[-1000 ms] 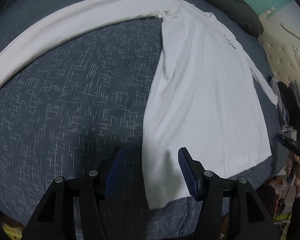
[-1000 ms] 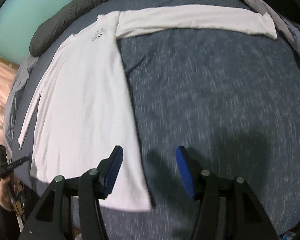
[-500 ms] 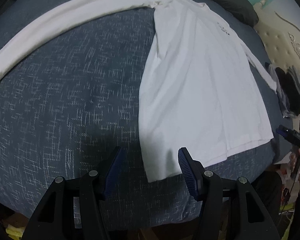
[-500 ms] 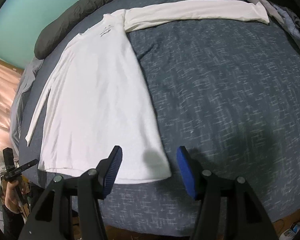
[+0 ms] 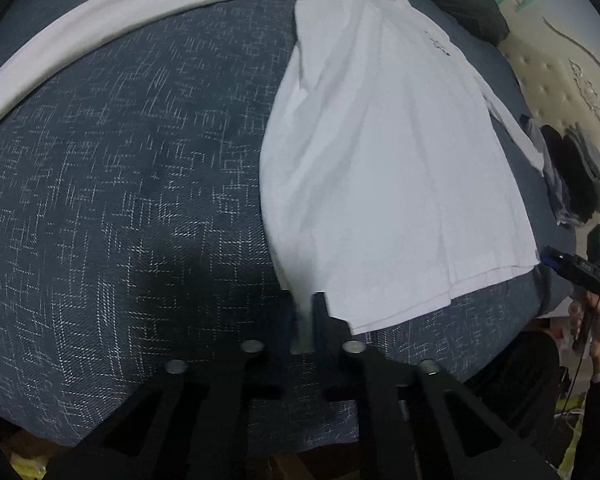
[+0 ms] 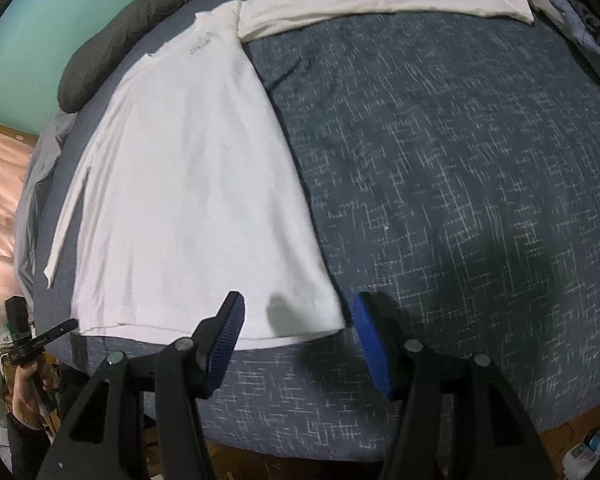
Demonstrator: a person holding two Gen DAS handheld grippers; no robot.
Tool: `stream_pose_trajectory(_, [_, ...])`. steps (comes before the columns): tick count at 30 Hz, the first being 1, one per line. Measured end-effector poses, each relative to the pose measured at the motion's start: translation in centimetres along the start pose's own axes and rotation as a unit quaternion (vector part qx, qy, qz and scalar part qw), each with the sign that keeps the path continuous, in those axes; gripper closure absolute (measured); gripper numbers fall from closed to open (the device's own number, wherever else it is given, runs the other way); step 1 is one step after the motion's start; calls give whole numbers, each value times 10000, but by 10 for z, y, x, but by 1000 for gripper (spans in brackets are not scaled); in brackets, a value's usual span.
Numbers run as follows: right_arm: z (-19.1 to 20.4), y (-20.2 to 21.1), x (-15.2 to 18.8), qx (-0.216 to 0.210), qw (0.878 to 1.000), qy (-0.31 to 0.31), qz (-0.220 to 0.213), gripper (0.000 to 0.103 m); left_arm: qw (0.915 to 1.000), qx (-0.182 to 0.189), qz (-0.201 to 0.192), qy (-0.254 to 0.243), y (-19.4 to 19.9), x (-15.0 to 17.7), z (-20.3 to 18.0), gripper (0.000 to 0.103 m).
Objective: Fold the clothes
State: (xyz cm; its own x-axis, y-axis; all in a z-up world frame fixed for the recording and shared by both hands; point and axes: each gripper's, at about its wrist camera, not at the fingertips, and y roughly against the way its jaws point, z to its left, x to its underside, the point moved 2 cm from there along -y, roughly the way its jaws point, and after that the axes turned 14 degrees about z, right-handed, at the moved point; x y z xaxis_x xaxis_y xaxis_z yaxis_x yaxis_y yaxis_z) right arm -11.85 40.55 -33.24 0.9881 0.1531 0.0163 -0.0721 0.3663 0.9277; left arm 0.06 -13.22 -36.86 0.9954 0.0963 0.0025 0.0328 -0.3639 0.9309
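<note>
Pinching hem corner of white long-sleeve shirt (image 5: 388, 168) with left gripper (image 5: 303, 320), jaws just clamped onto fabric, bottom centre. Right gripper (image 6: 298, 340) spread wide, straddling opposite hem corner, not gripping. Shirt flat on blue bedspread (image 6: 460, 160).

A blue flecked bed (image 6: 440, 168) — on it a white long-sleeved shirt (image 6: 188, 184) lies spread flat.
</note>
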Motion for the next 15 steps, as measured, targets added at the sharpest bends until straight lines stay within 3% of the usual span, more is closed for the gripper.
stream_pose_trajectory(8, [-6, -14, -2, 96, 9998, -119, 151, 47, 9996, 123, -240, -83, 27, 11, 2, 98])
stream_pose_trajectory(9, [-6, -14, -3, 140, 9998, -92, 148, 51, 9996, 131, -252, -88, 30, 13, 2, 98])
stream_pose_trajectory(11, [-6, -15, -2, 162, 9997, -43, 178, 74, 9995, 136, -270, -80, 30, 13, -5, 98])
stream_pose_trajectory(13, [-7, -16, -2, 152, 9996, 5, 228, 89, 9994, 157, -289, -74, 30, 15, -4, 98])
stream_pose_trajectory(15, [-6, -13, 0, 134, 9997, 79, 191, 98, 9993, 182, -328, -81, 30, 11, 0, 99])
